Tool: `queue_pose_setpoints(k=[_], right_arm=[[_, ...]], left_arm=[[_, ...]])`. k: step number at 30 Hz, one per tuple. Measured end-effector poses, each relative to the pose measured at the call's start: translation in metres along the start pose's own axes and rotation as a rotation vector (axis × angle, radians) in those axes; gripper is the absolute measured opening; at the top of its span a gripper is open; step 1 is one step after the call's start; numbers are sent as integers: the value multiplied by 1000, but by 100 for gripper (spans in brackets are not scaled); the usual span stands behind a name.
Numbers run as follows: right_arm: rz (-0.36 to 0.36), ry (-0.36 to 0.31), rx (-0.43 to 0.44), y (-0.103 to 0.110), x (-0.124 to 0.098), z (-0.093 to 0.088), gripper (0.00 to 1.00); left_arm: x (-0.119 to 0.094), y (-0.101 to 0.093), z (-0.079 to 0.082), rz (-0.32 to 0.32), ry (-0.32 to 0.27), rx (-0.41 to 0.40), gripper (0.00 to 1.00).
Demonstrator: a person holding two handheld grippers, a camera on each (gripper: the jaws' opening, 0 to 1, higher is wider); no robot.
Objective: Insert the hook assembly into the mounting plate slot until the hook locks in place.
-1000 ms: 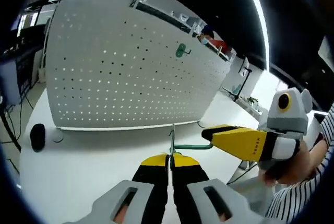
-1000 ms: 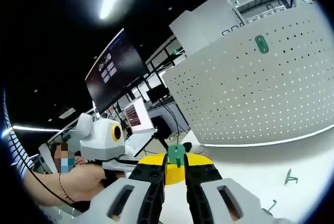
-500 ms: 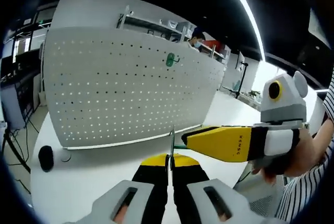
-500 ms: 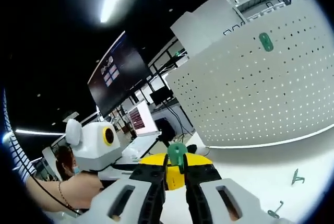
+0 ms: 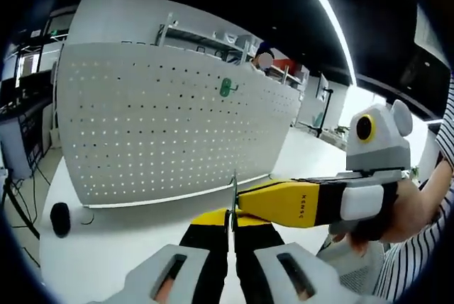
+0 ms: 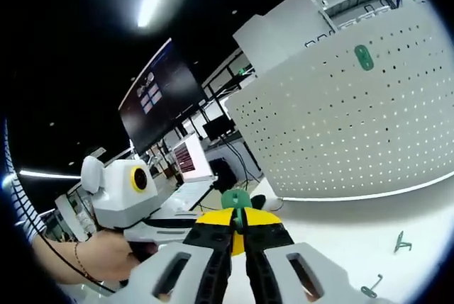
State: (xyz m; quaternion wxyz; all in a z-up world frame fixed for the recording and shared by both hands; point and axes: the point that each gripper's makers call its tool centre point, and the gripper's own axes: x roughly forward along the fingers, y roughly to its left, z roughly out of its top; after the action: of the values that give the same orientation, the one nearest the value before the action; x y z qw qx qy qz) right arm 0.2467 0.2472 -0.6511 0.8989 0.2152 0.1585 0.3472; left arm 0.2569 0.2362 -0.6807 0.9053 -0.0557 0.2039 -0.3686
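Both tongs clamp hook parts: left tongs (image 5: 232, 220) pinch the thin plate (image 5: 234, 192), right tongs (image 6: 237, 224) the green hook (image 6: 235, 201).

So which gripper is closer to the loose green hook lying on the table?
Right, as far as the views tell. The loose green hook lies on the table to the side of the right gripper. The left gripper is on the far side of the right one.
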Motion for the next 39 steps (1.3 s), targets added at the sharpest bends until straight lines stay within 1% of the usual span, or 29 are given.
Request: queue_pose_setpoints(k=[4, 7, 9, 12, 15, 19, 21, 24, 28, 32, 34, 35, 36, 37, 38, 39], right_arm=[[-2, 7, -3, 0, 0, -1, 2], [-3, 3, -2, 1, 0, 0, 1], [-2, -4, -7, 2, -1, 1, 1], [-6, -1, -18, 2, -1, 1, 0], [2, -3, -20, 3, -2, 2, 0], [19, 4, -38, 5, -4, 2, 0], [27, 8, -52, 8, -4, 2, 0], [39, 13, -102, 12, -6, 3, 0], [49, 17, -129, 14, -8, 4, 0], [52, 16, -155, 15, -9, 5, 0], [49, 9, -174, 15, -10, 7, 0], [37, -2, -191, 13, -11, 9, 0], [32, -12, -209, 12, -12, 11, 0], [32, -9, -212, 12, -12, 11, 0], [30, -10, -214, 11, -12, 11, 0], [27, -12, -217, 10, -12, 12, 0]], left_arm=[[0, 0, -2, -3, 1, -4, 1], [-1, -1, 0, -10, -11, -9, 1], [-1, -2, 2, -21, -23, 8, 1], [-2, -3, 2, -30, -25, 5, 2], [-3, -4, 3, -32, -36, -6, 3], [-4, -6, 1, -39, -30, 1, 5], [-4, -6, -1, -41, -19, -5, 10], [-4, -7, -3, -40, -12, -9, 14], [-5, -5, -4, -17, -16, -2, 28], [-7, -4, -2, -18, -31, 8, 33], [-8, -5, 0, -19, -38, 16, 38], [-8, -4, 0, -18, -38, 15, 42], [-8, -4, 0, -15, -39, 12, 49], [-8, -2, 0, -4, -42, 9, 54], [-9, -2, -1, -1, -41, 7, 57], [-10, -1, -2, -1, -41, 4, 57]])
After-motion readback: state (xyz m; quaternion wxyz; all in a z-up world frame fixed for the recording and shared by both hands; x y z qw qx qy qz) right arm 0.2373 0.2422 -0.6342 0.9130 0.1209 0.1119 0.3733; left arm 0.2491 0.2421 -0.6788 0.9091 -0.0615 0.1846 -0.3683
